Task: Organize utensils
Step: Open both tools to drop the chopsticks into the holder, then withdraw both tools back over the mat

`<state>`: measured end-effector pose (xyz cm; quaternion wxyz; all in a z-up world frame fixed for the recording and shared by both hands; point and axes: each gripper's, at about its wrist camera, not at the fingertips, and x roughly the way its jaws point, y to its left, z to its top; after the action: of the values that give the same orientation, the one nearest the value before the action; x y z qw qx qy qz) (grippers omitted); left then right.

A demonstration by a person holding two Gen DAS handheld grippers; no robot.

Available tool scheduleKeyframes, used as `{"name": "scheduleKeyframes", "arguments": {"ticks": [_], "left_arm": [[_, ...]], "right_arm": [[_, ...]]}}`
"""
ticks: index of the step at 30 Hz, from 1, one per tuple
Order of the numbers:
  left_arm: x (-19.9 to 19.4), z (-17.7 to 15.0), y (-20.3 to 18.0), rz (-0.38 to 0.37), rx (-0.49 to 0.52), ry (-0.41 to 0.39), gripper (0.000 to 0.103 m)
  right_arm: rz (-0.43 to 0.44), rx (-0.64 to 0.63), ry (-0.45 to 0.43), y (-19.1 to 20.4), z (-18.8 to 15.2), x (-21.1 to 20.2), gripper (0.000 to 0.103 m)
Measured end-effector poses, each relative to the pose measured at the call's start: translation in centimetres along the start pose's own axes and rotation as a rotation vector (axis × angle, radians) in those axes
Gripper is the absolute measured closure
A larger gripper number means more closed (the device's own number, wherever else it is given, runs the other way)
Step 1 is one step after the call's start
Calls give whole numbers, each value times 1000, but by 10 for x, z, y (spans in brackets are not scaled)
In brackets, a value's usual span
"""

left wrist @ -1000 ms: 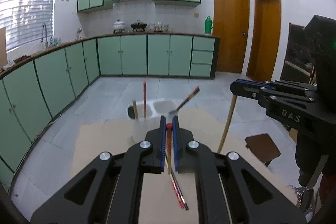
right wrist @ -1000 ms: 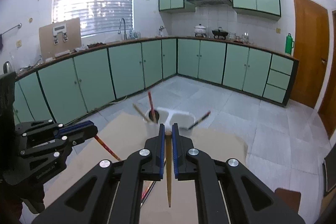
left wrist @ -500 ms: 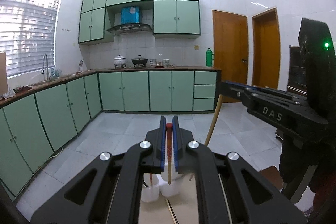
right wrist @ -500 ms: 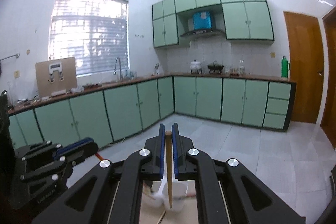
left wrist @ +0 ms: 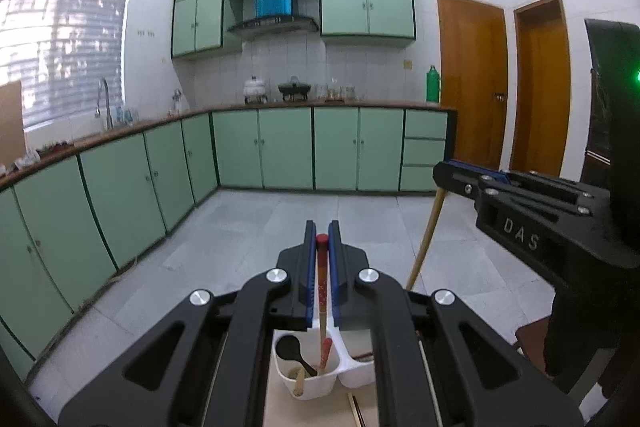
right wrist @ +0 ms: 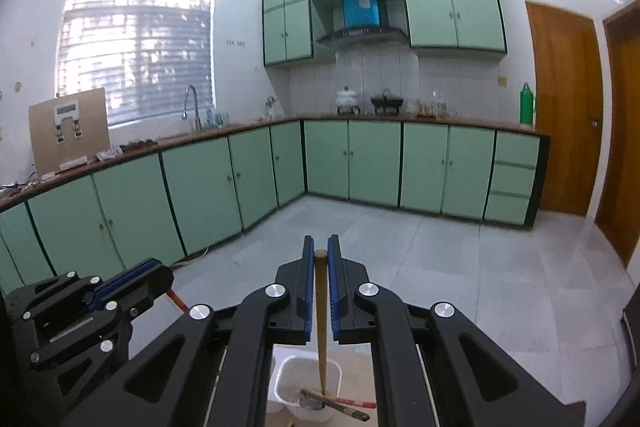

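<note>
We hold a utensil in each hand, both poised over the white holder [left wrist: 320, 383], which sits on the tan counter [left wrist: 280, 407] directly below. The left tongs [left wrist: 321, 267] are narrowed onto a red chopstick [left wrist: 321, 291], its lower end dipping into the holder's left compartment, next to a black spoon [left wrist: 294, 351] and a wooden handle already standing there. The right tongs [right wrist: 320, 287] are narrowed onto a wooden chopstick [right wrist: 321, 327] hanging upright, tip inside the holder [right wrist: 308, 387], where a fork lies beside a dark brush-like utensil [right wrist: 344, 407].

To finish well, we judge each stick should stay vertical and go lower until its tip rests near the holder's bottom, and only then should the tongs widen; letting go high risks a bounce out or a tipped holder. Releasing one hand at a time keeps the tongs from knocking together.

Compared with a second ago, both views have swung from looking down at the counter, with the holder ahead of us, to looking level across the kitchen towards the green cabinets [right wrist: 360, 163], with the holder now underneath the tongs and the sticks entering it.
</note>
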<state>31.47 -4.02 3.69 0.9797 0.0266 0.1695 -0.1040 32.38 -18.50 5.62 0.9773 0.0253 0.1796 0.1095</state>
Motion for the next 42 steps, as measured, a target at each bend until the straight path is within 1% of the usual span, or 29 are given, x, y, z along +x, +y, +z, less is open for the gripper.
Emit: {"name": "scheduleKeyframes", "arguments": {"ticks": [2,4,6,7,8,9,10,11,12,13,14,15,19,21,25,28,31,33,36,38,42], "left_arm": [[6,-5,3,4,-6,29,98],[8,-9,7,6,-15,46,97],[6,-12,10,5,-19,48,96],[4,-13,11,6,-18,49,95],[1,-13,12,10,-17,48,89],[-2,-13,12,12,-17,46,82],[-3,-14,13,13,-18,44,76],[-9,-15,14,14,-19,39,74],[-12,-15,14,15,-17,36,69],[-19,-17,15,16,-17,29,63],[-23,-18,15,17,-19,24,60],[-32,-20,16,19,-22,18,57],[-59,-35,17,21,-32,-3,46],[-75,-48,18,27,-30,-11,43],[-96,-80,17,40,-24,8,37],[-107,-107,20,40,-46,52,35],[-113,-129,22,42,-51,92,30],[-118,-147,22,41,-51,121,26],[-120,-171,25,34,-63,175,23],[-122,-188,28,31,-72,209,22],[-125,-223,29,45,-68,267,22]], "right_arm": [[7,5,39,-1,-9,8,96],[4,9,59,-3,-15,11,95],[0,3,70,-6,-20,11,88],[-4,2,71,-7,-22,10,87],[-8,2,75,-8,-24,7,83],[-10,4,77,-9,-25,5,78],[-10,7,75,-9,-26,1,77],[-13,8,73,-11,-28,-4,72],[-20,8,68,-12,-30,-9,66],[-25,8,63,-12,-32,-15,62],[-30,11,57,-14,-36,-22,55],[-36,12,54,-15,-39,-29,52],[-43,36,41,-21,-57,-56,42],[-48,47,35,-23,-73,-71,35],[-64,49,46,-23,-102,-91,30],[-68,51,65,-22,-126,-105,24],[-74,38,89,-15,-149,-115,15],[-78,23,104,-9,-165,-121,6],[-67,33,143,-1,-187,-127,6],[-58,50,168,3,-200,-127,6],[-67,54,222,10,-231,-128,6]]}}
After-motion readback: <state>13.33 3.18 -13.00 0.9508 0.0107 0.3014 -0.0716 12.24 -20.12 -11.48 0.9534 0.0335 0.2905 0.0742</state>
